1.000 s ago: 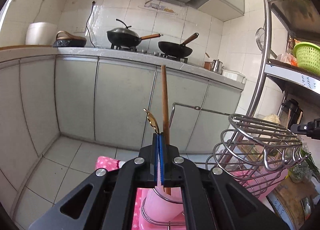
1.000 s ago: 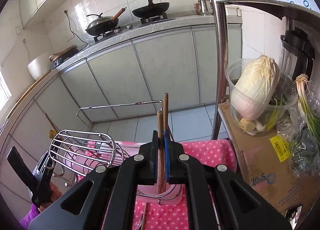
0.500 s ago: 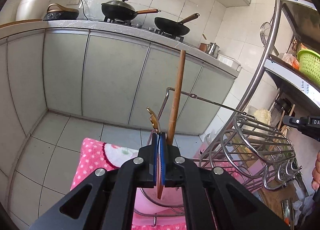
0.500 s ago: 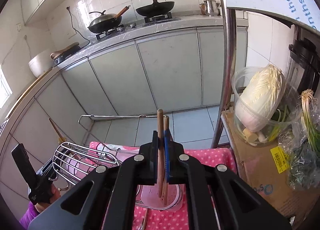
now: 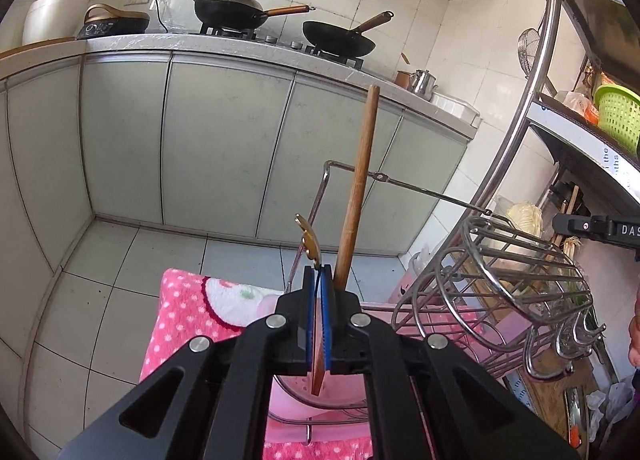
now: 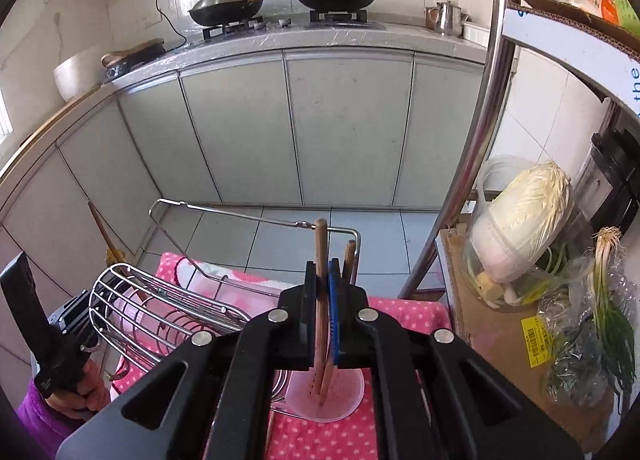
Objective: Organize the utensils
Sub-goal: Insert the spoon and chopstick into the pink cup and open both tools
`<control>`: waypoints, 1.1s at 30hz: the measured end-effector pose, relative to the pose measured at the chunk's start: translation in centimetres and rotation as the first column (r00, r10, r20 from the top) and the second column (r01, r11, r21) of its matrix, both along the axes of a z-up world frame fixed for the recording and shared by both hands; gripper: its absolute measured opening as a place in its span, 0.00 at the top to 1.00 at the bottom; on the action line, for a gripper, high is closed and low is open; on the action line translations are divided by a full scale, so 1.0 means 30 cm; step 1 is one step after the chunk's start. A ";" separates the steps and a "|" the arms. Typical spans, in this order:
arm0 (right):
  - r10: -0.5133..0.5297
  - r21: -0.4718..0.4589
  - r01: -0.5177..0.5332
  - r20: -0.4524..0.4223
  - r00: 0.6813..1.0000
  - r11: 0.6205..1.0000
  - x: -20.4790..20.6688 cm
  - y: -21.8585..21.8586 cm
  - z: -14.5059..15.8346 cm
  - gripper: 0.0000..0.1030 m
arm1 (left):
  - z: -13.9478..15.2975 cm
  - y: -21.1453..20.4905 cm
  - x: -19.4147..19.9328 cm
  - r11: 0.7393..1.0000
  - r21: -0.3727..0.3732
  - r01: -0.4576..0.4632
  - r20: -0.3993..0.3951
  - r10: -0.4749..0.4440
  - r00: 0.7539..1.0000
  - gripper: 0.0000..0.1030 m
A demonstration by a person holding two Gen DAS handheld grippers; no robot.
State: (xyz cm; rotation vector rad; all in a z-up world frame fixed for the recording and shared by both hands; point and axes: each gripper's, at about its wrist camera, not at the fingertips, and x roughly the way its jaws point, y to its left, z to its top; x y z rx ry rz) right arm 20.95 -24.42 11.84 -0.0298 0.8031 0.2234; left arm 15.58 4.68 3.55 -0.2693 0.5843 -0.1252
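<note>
My left gripper (image 5: 319,280) is shut on a long wooden stick (image 5: 358,180) that leans right, with a thin gold-handled utensil (image 5: 307,238) in the same grip. The stick's lower end hangs over a pink cup (image 5: 292,394) in a wire ring. My right gripper (image 6: 323,280) is shut on a pair of wooden chopsticks (image 6: 320,256), one splayed to the right; their tips hang inside the pink cup (image 6: 346,400). A wire utensil rack (image 6: 160,312) lies on its side to the left, also seen as the wire rack (image 5: 520,276).
A pink dotted cloth (image 6: 404,312) covers the surface under the cup. A steel shelf pole (image 6: 472,164) rises on the right beside a cabbage tub (image 6: 520,232), scallions (image 6: 608,300) and a cardboard box (image 6: 480,324). A hand in a purple sleeve (image 6: 36,416) is at the left. Cabinets (image 6: 344,128) stand beyond.
The left view has tipped down, and the stick leans further right. The right gripper has shifted, so the chopstick tips now hang inside the pink cup and one chopstick has splayed out.
</note>
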 end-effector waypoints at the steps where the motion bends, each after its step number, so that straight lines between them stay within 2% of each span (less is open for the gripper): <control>1: 0.001 0.001 -0.001 -0.008 1.000 1.000 0.004 0.001 -0.013 0.94 | -0.002 0.000 0.000 1.000 -0.004 -0.001 -0.001 0.001 1.000 0.97; 5: 0.002 0.022 -0.002 -0.018 1.000 1.000 0.002 0.002 -0.041 0.94 | 0.005 -0.004 0.000 1.000 0.006 0.007 -0.005 -0.007 1.000 0.92; 7: 0.005 0.031 -0.004 -0.021 1.000 1.000 0.001 -0.004 -0.042 0.94 | 0.015 -0.005 -0.003 1.000 0.015 0.010 0.002 -0.010 1.000 0.77; 9: 0.003 0.040 -0.002 -0.018 1.000 0.999 -0.004 -0.014 -0.034 0.94 | 0.031 0.000 -0.009 1.000 0.008 0.011 0.015 -0.011 1.000 0.66; 10: 0.001 0.046 -0.001 -0.012 1.000 0.999 -0.006 -0.018 -0.027 0.94 | 0.039 0.003 -0.013 1.000 0.005 0.005 0.022 -0.005 1.000 0.64; 21: 0.008 0.099 -0.016 0.075 0.997 0.995 -0.097 -0.048 0.070 0.92 | 0.134 0.024 -0.065 1.000 0.000 0.008 0.069 -0.008 0.998 0.58; 25: 0.008 0.129 -0.021 0.094 0.995 0.991 -0.153 -0.068 0.084 0.74 | 0.173 0.037 -0.102 1.000 -0.008 0.006 0.085 -0.005 0.996 0.57; 33: -0.007 0.199 -0.021 0.142 0.990 0.980 -0.331 -0.119 0.065 0.72 | 0.199 0.058 -0.220 0.999 -0.041 0.029 0.062 -0.027 0.998 0.56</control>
